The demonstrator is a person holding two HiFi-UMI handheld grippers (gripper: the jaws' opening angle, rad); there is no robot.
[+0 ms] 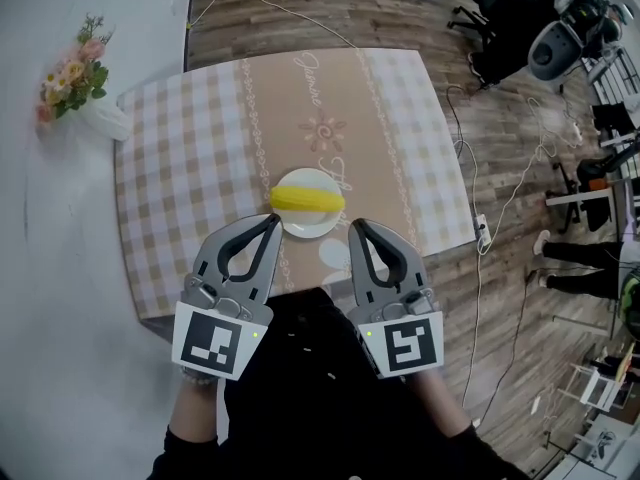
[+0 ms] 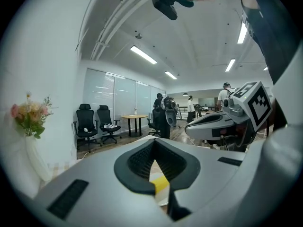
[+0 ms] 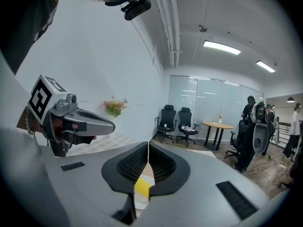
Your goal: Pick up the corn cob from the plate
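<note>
A yellow corn cob (image 1: 307, 201) lies across a small white plate (image 1: 310, 232) near the front middle of the table. My left gripper (image 1: 272, 220) hovers at the plate's near left edge, shut and holding nothing. Just off the plate's near right edge, my right gripper (image 1: 355, 226) is also shut and holds nothing. In the left gripper view a slice of the corn cob (image 2: 160, 184) shows through the gap below the closed jaws, with the right gripper (image 2: 222, 124) to the side. In the right gripper view the corn cob (image 3: 142, 187) shows the same way.
The table (image 1: 200, 168) wears a beige checked cloth. A white vase of flowers (image 1: 75, 78) stands at its far left corner by the wall. Cables (image 1: 480, 228) run over the wooden floor on the right, with office chairs and people beyond.
</note>
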